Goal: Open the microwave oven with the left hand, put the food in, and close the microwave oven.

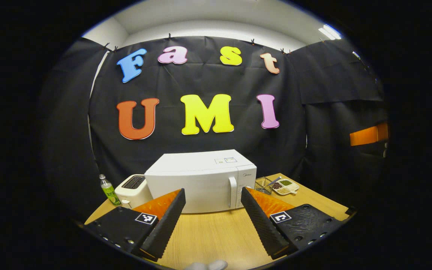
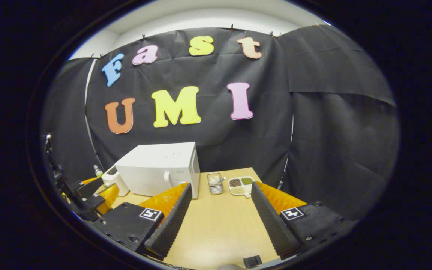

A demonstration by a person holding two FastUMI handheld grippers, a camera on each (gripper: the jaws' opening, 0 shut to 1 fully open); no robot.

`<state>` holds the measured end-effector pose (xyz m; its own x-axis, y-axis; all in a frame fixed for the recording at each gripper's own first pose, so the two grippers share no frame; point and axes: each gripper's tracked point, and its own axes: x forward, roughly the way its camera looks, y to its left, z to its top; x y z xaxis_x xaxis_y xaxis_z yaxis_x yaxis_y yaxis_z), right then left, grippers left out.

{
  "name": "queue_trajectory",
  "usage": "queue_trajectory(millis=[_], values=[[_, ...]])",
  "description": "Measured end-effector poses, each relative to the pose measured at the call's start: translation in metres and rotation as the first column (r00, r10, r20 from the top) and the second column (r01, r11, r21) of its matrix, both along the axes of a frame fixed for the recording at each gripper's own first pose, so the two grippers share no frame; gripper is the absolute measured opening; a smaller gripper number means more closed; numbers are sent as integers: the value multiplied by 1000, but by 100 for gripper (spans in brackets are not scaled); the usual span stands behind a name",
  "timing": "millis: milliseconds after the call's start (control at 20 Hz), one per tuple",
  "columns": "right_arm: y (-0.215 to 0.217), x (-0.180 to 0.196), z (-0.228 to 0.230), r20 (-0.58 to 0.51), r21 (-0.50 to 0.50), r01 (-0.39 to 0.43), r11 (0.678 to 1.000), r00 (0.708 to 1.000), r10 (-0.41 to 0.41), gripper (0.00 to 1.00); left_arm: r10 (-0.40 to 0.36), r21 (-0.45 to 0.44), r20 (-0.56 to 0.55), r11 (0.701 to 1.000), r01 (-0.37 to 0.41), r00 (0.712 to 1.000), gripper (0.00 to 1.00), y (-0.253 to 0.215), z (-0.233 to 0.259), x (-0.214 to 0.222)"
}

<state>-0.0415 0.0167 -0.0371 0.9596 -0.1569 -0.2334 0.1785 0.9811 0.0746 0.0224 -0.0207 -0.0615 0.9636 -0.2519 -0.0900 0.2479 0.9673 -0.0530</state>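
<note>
I am holding the left gripper [image 1: 211,221] low above the table [image 1: 216,232], level and pointing straight at the microwave [image 1: 201,183]; its fingers are standing wide apart with nothing between them, their ribbed inner faces [image 1: 163,225] angling in toward the white box. In the left gripper view I am seeing, from the left, a small bottle [image 1: 108,189] with a green label, then a pale toaster [image 1: 132,190] touching the microwave's side, then the microwave itself, boxy and smooth, its door shut and its upright handle [image 1: 232,192] sitting near the right edge of the front; just right of it a wire basket [image 1: 264,184] and a divided food tray [image 1: 285,186] are lying on the wood-grain top.

I am holding the right gripper [image 2: 219,221] further right, also low and level, its fingers likewise spread wide on empty air, aiming between the microwave [image 2: 159,168] and the tray [image 2: 240,186]; this view is giving me the microwave at an angle, its right side wall turning toward me, and the basket [image 2: 215,183] as a rectangular metal grid with a utensil in it; the tray is showing three compartments, dark, green and pale. At the far left edge the left gripper [image 2: 88,197] is hanging near the toaster [image 2: 113,180]; a small dark object [image 2: 252,260] is lying at the table's near edge.
</note>
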Motion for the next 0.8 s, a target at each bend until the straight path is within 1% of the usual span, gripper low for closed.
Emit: queue_trajectory(millis=[50, 100, 150, 200, 250, 300, 350, 400, 600, 700, 750, 800], values=[[7, -7, 3, 10, -7, 5, 1000, 1000, -5, 100, 11, -12, 1, 1000, -11, 1000, 94, 14, 6, -11], [16, -14, 6, 18, -13, 5, 1000, 1000, -4, 100, 39, -17, -2, 999, -39, 999, 88, 31, 12, -22], [24, -19, 10, 29, -19, 3, 1000, 1000, -3, 100, 60, -23, 7, 998, -60, 998, 95, 48, 19, -30], [31, -24, 14, 43, -29, 1, 1000, 999, 1, 92, 76, -30, 14, 997, -75, 997, 95, 60, 26, -39], [38, -28, 18, 56, -39, -3, 999, 998, 6, 92, 80, -41, 16, 996, -79, 997, 95, 71, 31, -46], [45, -31, 22, 71, -50, -9, 999, 997, 13, 100, 85, -49, 13, 995, -84, 996, 85, 79, 36, -52], [51, -35, 27, 85, -59, -16, 998, 996, 21, 92, 102, -50, 11, 994, -101, 995, 82, 89, 41, -55], [57, -38, 31, 102, -65, -24, 998, 994, 30, 92, 114, -55, 15, 992, -113, 993, 92, 98, 46, -58], [67, -42, 45, 148, -74, -49, 996, 987, 60, 92, 166, -85, 21, 983, -163, 986, 92, 116, 68, -63], [65, -41, 49, 158, -70, -57, 996, 985, 68, 92, 177, -107, 29, 979, -173, 984, 92, 114, 78, -63], [64, -42, 48, 153, -65, -62, 996, 986, 71, 100, 178, -112, 27, 978, -174, 984, 92, 112, 81, -64], [62, -41, 47, 149, -59, -65, 996, 986, 74, 100, 178, -113, 31, 978, -173, 984, 92, 108, 82, -65]])
